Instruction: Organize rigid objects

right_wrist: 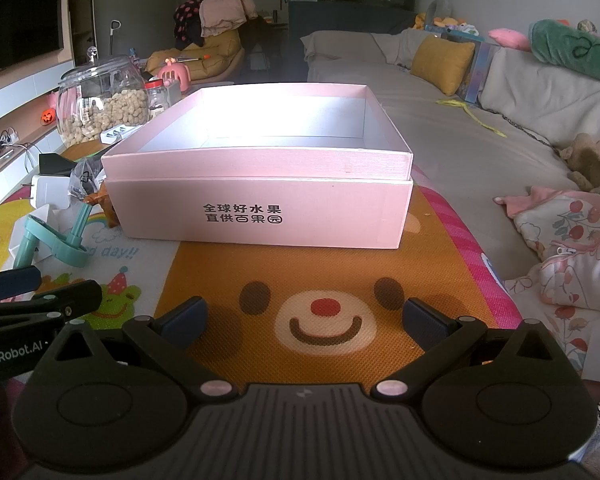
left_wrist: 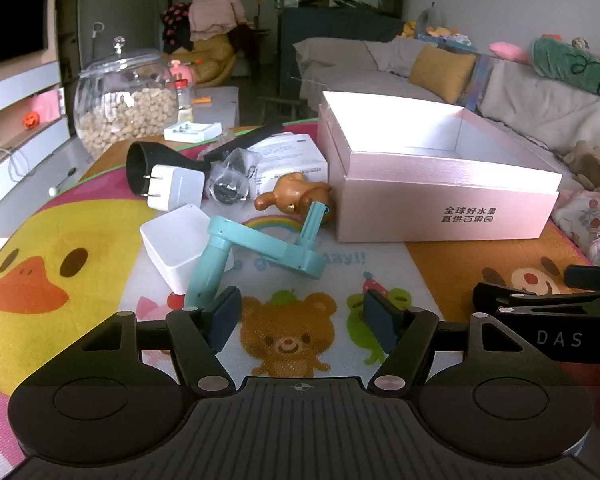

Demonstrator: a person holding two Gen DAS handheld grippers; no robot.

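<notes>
An open pink box (left_wrist: pixel 444 200) (right_wrist: pixel 260 208) stands on the cartoon mat, its inside bare. Left of it lie a teal plastic holder (left_wrist: pixel 256 252) (right_wrist: pixel 56 240), a brown bear figure (left_wrist: pixel 296 196), a white cube (left_wrist: pixel 176 248), a white plug charger (left_wrist: pixel 174 188), a bagged dark item (left_wrist: pixel 230 184), a white carton (left_wrist: pixel 292 160) and a black handled tool (left_wrist: pixel 160 160). My left gripper (left_wrist: pixel 300 320) hovers open just in front of the teal holder, nothing between its fingers. My right gripper (right_wrist: pixel 306 322) stands open over the mat's bear face, short of the box.
A glass jar of nuts (left_wrist: pixel 124 108) (right_wrist: pixel 100 108) and a small white tray (left_wrist: pixel 192 131) stand at the table's far left. A sofa (left_wrist: pixel 520 96) (right_wrist: pixel 520 120) with cushions runs along the right edge. The right gripper's finger (left_wrist: pixel 540 304) shows at the left view's right side.
</notes>
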